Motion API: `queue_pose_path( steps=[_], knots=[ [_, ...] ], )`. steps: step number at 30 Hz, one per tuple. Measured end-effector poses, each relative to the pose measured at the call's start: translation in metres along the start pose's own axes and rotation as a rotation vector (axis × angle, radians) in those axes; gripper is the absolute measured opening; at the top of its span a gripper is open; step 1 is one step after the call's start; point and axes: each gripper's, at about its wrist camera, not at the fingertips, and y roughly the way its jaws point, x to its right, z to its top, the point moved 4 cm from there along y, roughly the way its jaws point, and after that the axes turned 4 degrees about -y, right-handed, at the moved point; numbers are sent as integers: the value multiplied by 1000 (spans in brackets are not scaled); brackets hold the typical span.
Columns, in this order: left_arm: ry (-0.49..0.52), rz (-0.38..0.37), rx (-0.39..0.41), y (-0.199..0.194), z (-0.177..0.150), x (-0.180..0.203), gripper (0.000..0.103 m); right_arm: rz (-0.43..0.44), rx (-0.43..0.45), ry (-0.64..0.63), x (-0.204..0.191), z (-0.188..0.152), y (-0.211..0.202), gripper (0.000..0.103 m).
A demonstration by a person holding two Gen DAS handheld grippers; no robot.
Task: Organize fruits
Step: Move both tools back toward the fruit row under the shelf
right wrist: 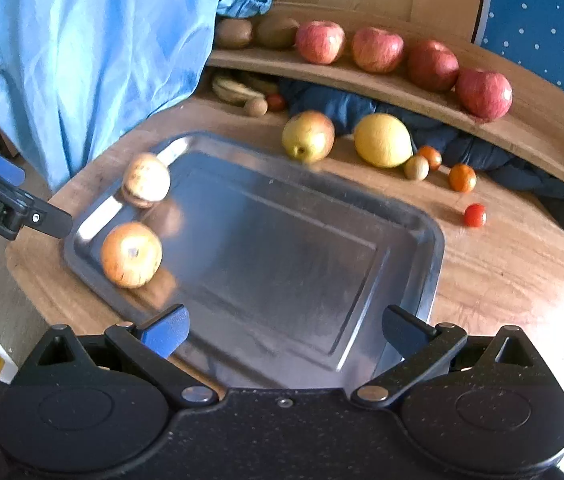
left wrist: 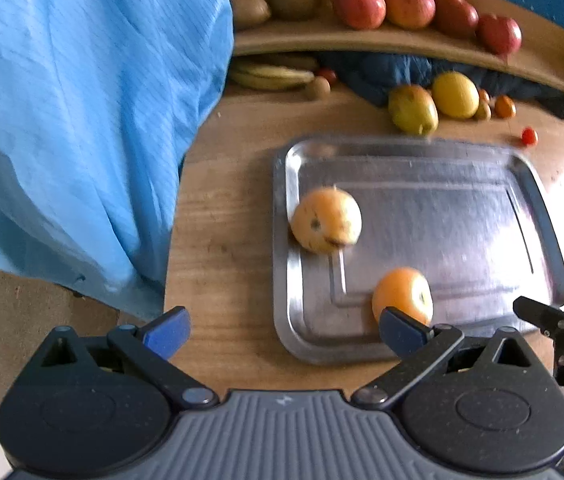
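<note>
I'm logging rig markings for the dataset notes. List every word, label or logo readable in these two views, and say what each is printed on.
"nRobot.AI" – white print on the side of the left gripper, seen in the right wrist view; the start of the word is cut off by the frame edge.
Small pale emblem on the grey ribbed body of the left gripper, left wrist view: no letters readable.
Faint marks on the right gripper: too small to read.
</note>
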Motion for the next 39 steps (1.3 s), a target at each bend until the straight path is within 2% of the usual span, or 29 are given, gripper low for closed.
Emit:
queue_pose_path(
  steps=[19,32,39],
  knots=[
    [5,-54,40,30,74,-7,102,-34,40,39,7,42,27,102],
    [11,-98,62,62,118,8,102,-46,35,53,16,70,52,102],
    [19,-103,45,87,138,11,102,-26,12,36,15,84,70,102]
  ],
)
